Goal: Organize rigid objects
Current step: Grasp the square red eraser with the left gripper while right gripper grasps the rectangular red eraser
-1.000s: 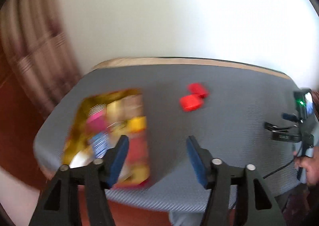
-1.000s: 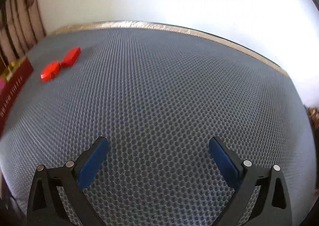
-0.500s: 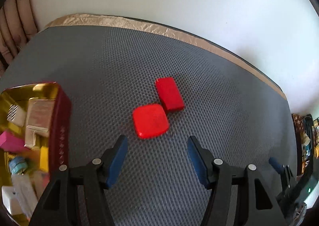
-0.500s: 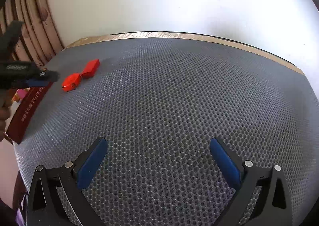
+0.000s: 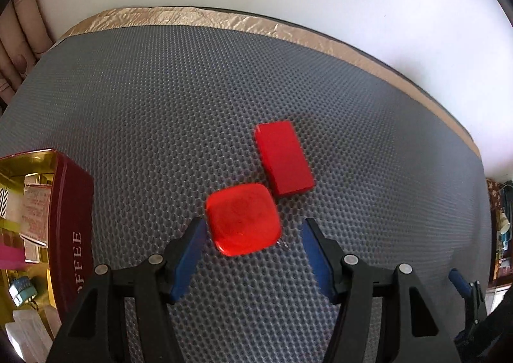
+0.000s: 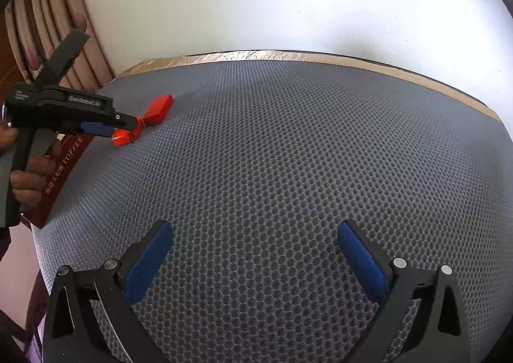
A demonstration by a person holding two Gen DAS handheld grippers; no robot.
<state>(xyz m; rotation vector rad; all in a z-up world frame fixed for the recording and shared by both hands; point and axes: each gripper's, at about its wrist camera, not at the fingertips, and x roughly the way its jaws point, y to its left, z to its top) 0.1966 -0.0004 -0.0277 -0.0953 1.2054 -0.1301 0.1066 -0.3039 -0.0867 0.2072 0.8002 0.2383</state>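
Your left gripper, jaws apart, straddles the rounded red piece on the grey mat; the red block waits just beyond. The tin already holds items, apparently sorted. Your right gripper hangs open, empty.

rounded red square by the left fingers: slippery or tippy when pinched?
The rounded red square looks glossy, so the blue fingers may slip on its curved edges. It lies flat and low on the textured grey mat, so tipping or rolling seems unlikely. It looks rigid and probably light.
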